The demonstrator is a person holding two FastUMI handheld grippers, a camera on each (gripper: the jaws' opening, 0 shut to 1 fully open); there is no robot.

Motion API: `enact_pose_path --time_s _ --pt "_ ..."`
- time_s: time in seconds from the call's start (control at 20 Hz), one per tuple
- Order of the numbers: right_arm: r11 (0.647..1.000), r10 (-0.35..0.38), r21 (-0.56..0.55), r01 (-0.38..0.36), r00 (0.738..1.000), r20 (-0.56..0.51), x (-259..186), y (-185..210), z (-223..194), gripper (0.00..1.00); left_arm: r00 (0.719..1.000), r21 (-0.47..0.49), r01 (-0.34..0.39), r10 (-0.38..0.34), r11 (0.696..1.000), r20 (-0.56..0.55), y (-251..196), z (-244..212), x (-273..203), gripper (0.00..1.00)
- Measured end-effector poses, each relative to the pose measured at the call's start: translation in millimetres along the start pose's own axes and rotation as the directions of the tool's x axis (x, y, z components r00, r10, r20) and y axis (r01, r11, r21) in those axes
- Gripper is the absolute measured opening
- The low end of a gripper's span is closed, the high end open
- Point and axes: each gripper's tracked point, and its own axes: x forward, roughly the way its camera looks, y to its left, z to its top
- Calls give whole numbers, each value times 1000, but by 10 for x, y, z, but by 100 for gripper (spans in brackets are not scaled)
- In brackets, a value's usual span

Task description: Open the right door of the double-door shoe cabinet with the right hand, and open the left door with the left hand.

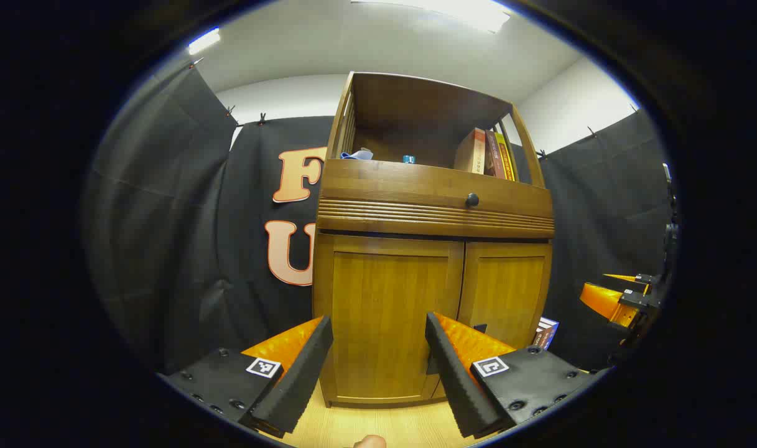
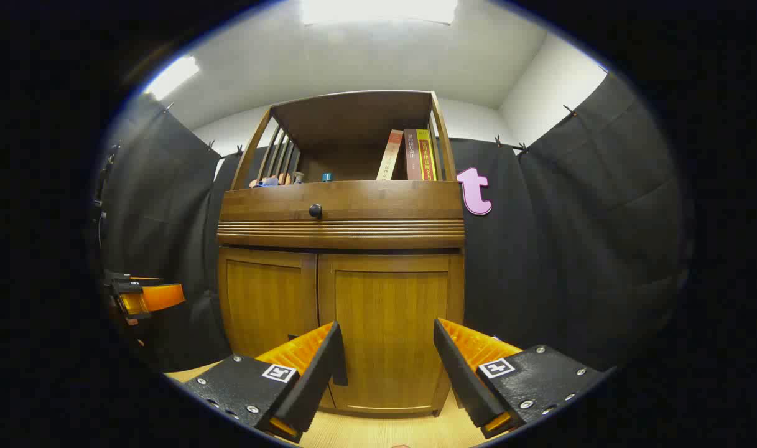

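A wooden shoe cabinet [image 1: 434, 211] stands against the black cloth wall, both lower doors closed. In the left gripper view my left gripper [image 1: 378, 330] is open in front of the left door [image 1: 384, 311], some way off it; the right door [image 1: 506, 298] lies to its right. In the right gripper view my right gripper [image 2: 387, 339] is open, facing the right door [image 2: 390, 317], with the left door [image 2: 266, 298] beside it. Nothing is between either pair of fingers. The other gripper [image 1: 621, 298] shows at the far right, and the left one [image 2: 139, 298] at the far left.
Above the doors runs a drawer with a dark round knob [image 1: 472, 200]. The open shelf on top holds books [image 2: 412, 155] and small items. A book [image 1: 546, 333] leans by the cabinet's right foot. Pale wood floor [image 1: 378, 423] lies in front.
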Motion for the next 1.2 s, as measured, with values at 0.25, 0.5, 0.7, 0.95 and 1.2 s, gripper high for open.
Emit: enact_pose_path --time_s 0.25,0.5,0.7,0.95,1.2 --pt "1000 2 -7 -2 1000 -21 1 -6 -61 91 1000 -15 15 -15 1000 -4 -85 32 -4 94" --pt "1000 10 -16 -10 1000 -18 -9 16 -66 91 1000 -21 21 -22 1000 -16 -98 -17 -13 95" --pt "1000 8 -19 -8 1000 -23 -17 33 -83 91 1000 -18 -4 4 1000 -11 -34 -16 -29 99" --pt "1000 3 -21 -4 1000 -18 -33 24 -86 100 1000 -18 5 -5 1000 -4 -69 1 -39 97" --pt "999 -3 -36 2 999 -33 -16 38 -183 100 1000 -23 13 -13 1000 -14 -92 -44 -56 96"
